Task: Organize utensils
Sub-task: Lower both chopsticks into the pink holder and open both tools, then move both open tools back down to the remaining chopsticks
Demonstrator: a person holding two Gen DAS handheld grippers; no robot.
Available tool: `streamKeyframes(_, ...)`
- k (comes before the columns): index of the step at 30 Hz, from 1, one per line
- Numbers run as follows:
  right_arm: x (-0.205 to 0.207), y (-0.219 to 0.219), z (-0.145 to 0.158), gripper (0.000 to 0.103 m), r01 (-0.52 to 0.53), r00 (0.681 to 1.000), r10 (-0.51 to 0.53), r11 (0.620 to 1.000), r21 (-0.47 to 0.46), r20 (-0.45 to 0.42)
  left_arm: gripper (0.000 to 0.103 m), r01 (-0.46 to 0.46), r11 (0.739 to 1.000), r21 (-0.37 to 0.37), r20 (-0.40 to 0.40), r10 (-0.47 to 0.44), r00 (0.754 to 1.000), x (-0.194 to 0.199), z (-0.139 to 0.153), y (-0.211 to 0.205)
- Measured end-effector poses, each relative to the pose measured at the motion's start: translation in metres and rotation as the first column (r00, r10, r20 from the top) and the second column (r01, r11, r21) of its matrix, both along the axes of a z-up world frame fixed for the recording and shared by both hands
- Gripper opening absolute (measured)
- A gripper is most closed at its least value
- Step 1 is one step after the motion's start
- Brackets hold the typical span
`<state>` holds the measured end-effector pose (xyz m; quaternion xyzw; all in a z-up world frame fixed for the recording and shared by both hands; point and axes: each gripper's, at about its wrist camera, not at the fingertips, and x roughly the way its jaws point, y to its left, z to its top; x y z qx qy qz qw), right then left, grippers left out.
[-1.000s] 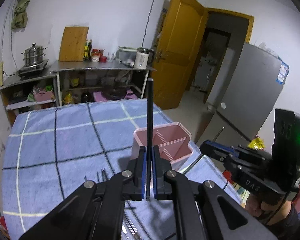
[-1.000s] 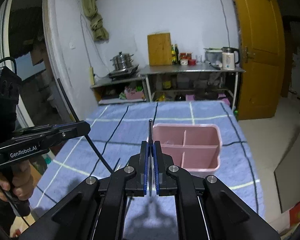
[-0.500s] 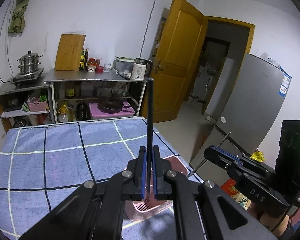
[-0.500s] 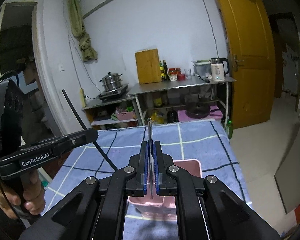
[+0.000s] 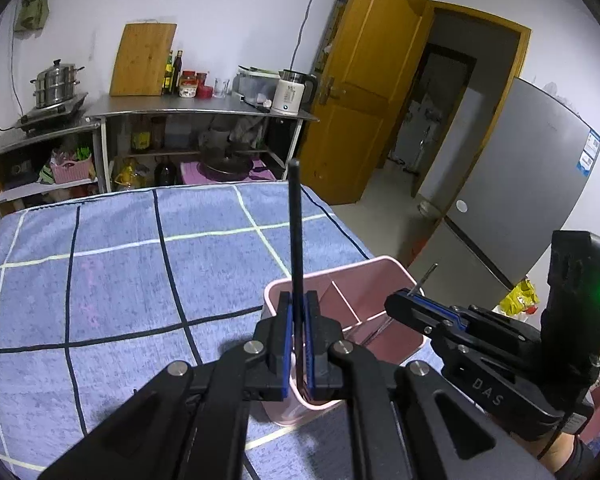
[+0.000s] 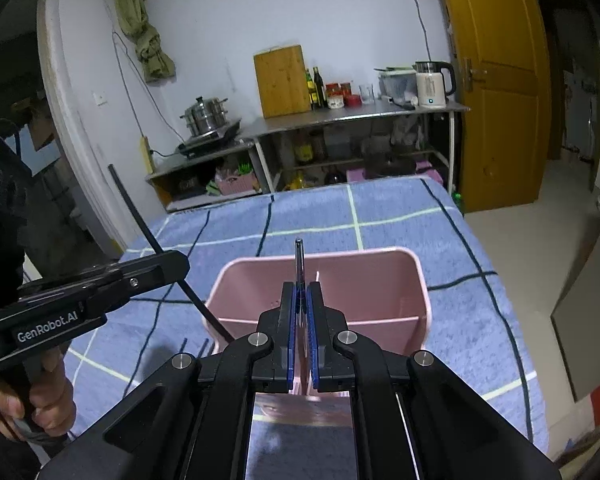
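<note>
1. The left gripper (image 5: 296, 344) has its blue-padded fingers (image 5: 286, 340) pinching a long, thin black chopstick-like stick (image 5: 296, 232), which stands nearly upright, its top well above the jaws.
2. The right gripper (image 6: 300, 332) has its fingers (image 6: 290, 328) pressed onto a slim, shiny metal utensil handle (image 6: 299, 264); only a short tip shows above the pads. What kind of utensil it is cannot be told from here.
3. The pink plastic utensil caddy with inner dividers (image 6: 418, 276) stands on the blue checked cloth (image 5: 120, 280) that covers the table, directly under and ahead of both grippers.
4. In the left wrist view the lower end of the black stick appears to reach down at the near corner of the caddy (image 5: 380, 268); whether it is already inside a compartment is hidden by the jaws.
5. In the right wrist view a few dark tines (image 6: 204, 346) lie on the cloth just left of the caddy, so more utensils seem to wait.
6. Step in hand, as I judge it: placing both held utensils into the caddy.
7. The next move calls for keeping each piece upright, sinking it into a compartment clear of the dividers, and only then spreading the fingers; the two grippers are close, so they need room from each other.
</note>
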<state>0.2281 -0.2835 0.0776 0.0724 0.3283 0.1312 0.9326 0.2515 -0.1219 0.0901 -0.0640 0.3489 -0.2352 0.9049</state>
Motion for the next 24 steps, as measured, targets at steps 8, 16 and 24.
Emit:
streamKeyframes(8,-0.004,-0.003,0.000,0.020,0.016,1.000,-0.016,1.000,0.000,0.009,0.013,0.014,1.000,0.006,0.022,-0.014,1.000,-0.006,0.003,0.001)
streamKeyframes(16,-0.029,-0.009,0.012,0.022,0.041,0.997,-0.042,0.999,0.011,0.057,0.023,0.026,0.999,-0.033,0.086,-0.023,0.996,-0.039,0.014,0.020)
streamKeyframes(24,-0.067,-0.010,0.029,0.026,0.047,0.993,-0.050,0.998,0.031,0.108,0.023,-0.013,0.999,-0.045,0.209,0.022,0.978,-0.085,0.027,0.055)
